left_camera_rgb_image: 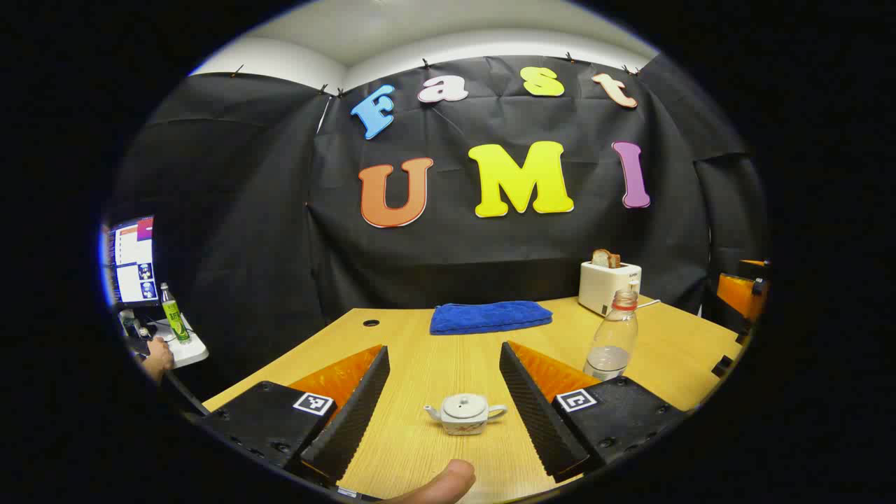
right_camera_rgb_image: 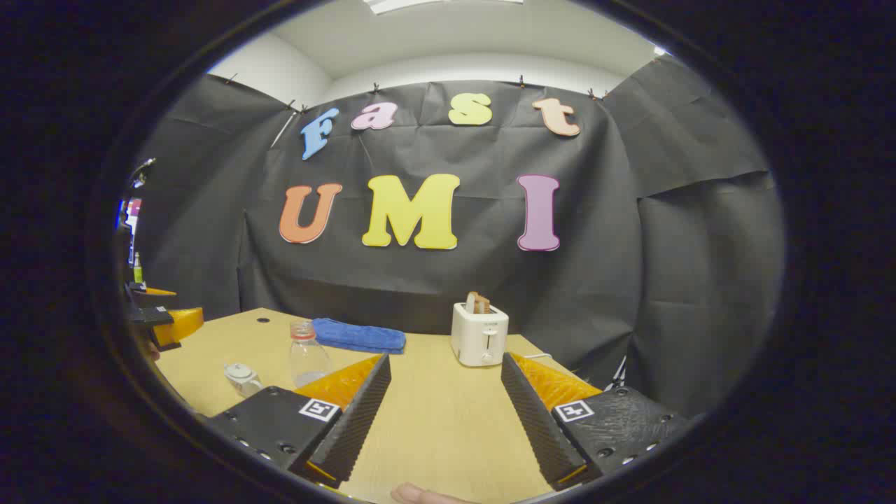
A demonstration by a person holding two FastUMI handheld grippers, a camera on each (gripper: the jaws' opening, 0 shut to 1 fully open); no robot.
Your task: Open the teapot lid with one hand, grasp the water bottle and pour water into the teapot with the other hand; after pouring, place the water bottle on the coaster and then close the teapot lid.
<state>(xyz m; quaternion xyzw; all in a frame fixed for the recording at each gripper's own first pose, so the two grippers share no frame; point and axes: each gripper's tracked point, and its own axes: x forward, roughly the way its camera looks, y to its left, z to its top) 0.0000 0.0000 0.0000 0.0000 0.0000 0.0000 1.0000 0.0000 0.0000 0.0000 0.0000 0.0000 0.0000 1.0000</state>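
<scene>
Left gripper view: both grippers' jaws spread wide, teapot (left_camera_rgb_image: 465, 413) between the left's, lid on.

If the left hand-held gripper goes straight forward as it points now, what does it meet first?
Most likely the teapot, lid still on, standing on the table between the open fingers of the left hand-held gripper. The blue cloth lies farther behind; depth is uncertain.

Left gripper (left_camera_rgb_image: 444, 392) jaws wide apart; right gripper (right_camera_rgb_image: 445, 399) jaws likewise.
</scene>
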